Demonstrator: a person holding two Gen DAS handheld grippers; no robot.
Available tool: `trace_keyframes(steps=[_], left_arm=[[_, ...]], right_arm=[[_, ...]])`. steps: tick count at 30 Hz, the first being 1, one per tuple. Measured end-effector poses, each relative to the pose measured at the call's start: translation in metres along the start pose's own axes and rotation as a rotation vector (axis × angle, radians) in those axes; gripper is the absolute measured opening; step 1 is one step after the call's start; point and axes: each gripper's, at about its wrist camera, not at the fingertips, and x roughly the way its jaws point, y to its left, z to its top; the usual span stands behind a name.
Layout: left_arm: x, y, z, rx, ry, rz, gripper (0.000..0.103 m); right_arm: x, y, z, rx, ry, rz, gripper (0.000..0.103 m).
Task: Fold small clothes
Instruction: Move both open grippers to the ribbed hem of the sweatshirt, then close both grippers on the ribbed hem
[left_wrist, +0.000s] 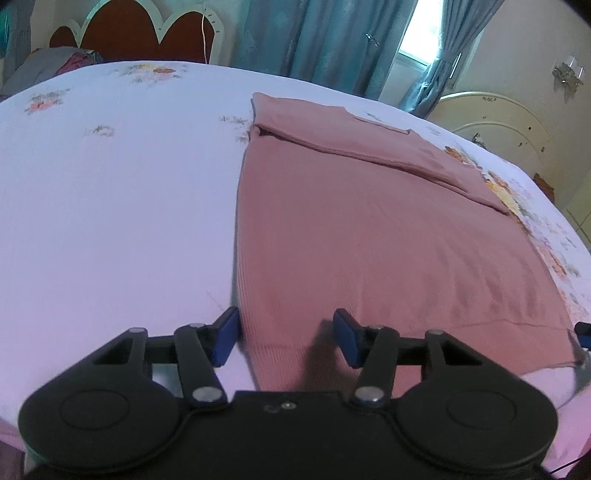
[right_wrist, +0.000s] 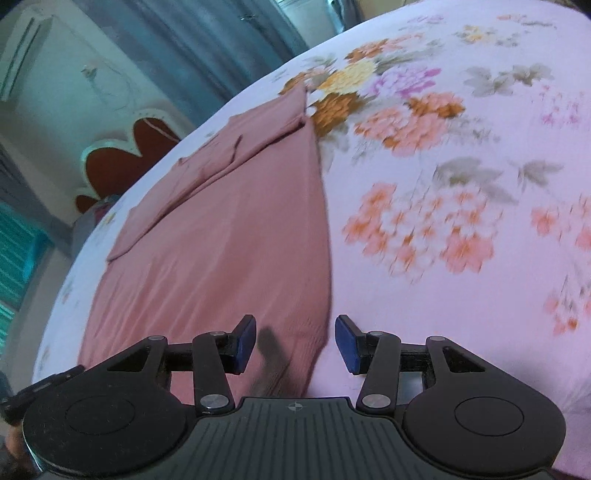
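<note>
Jaws of left gripper (left_wrist: 286, 336) and right gripper (right_wrist: 295, 341) gape wide over pink garment (left_wrist: 388, 240) hem.

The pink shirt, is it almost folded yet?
Partly. The shirt lies flat on the bed, and its far end already looks folded in. Both claws, left and right, are open at its near corners, holding nothing. Folding the near end up toward the far end probably comes next.

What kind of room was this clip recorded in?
Most likely a home bedroom. A pink garment lies on a floral bedsheet, a scalloped headboard stands at the far end, and teal curtains hang by a window.
</note>
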Motion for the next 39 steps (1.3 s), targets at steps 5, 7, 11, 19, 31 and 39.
trace_keyframes(steps=[5, 7, 11, 19, 31, 39], left_arm=[[-0.004, -0.007, -0.006, 0.017, 0.010, 0.009, 0.053], [-0.004, -0.009, -0.007, 0.009, 0.006, 0.013, 0.053], [0.000, -0.011, -0.006, -0.001, 0.000, 0.012, 0.053], [0.002, -0.008, -0.008, -0.026, -0.014, -0.004, 0.052], [-0.003, 0.017, -0.009, -0.146, 0.011, -0.120, 0.032], [0.012, 0.026, 0.000, -0.251, -0.002, -0.138, 0.035]], right_arm=[[0.000, -0.001, -0.013, 0.045, 0.010, 0.068, 0.048], [0.000, -0.002, -0.011, 0.050, -0.004, 0.071, 0.048], [0.002, -0.009, 0.003, 0.084, -0.060, 0.037, 0.048], [0.018, -0.008, 0.010, 0.081, 0.005, 0.090, 0.048], [0.019, -0.013, -0.001, 0.116, 0.011, 0.194, 0.025], [0.021, -0.035, 0.018, 0.219, -0.046, 0.200, 0.025]])
